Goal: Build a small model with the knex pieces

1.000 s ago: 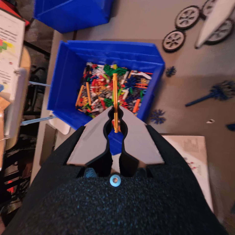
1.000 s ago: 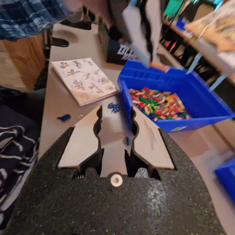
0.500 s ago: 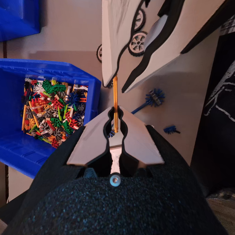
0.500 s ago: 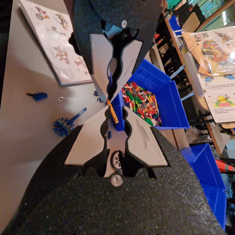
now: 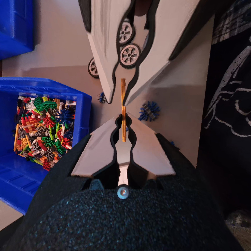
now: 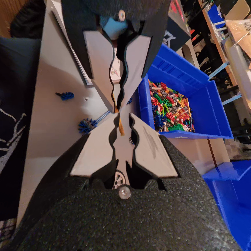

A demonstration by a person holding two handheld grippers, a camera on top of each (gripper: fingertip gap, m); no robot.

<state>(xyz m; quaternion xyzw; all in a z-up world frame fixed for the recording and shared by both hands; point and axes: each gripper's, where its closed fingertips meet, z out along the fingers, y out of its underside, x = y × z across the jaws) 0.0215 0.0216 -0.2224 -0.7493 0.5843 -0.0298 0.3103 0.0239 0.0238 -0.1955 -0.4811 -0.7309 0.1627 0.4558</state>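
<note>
Left gripper clamped on an orange rod at the fingertips, rod running straight ahead along the fingers, its near end between the finger bellies, its far end sticking out in front. Right gripper facing it tip to tip from ahead, parted, 1 fingertip either side of the rod's far half, the right-hand tip at or just beside the rod, the other a little off; actual contact cannot be told. Same seen from the right wrist: right gripper spread, rod lying in the gap close to its left finger, left gripper pinched shut just ahead. Blue bin of mixed coloured building pieces to the left of the left gripper, and to the right of the right gripper. Grey wheels on the table ahead of the left gripper, behind the right one's fingers. Blue star connector just right of the rod, on the table below. Booklet ahead of the right gripper, mostly hidden by the left one. Dark printed cloth at far right.
</note>
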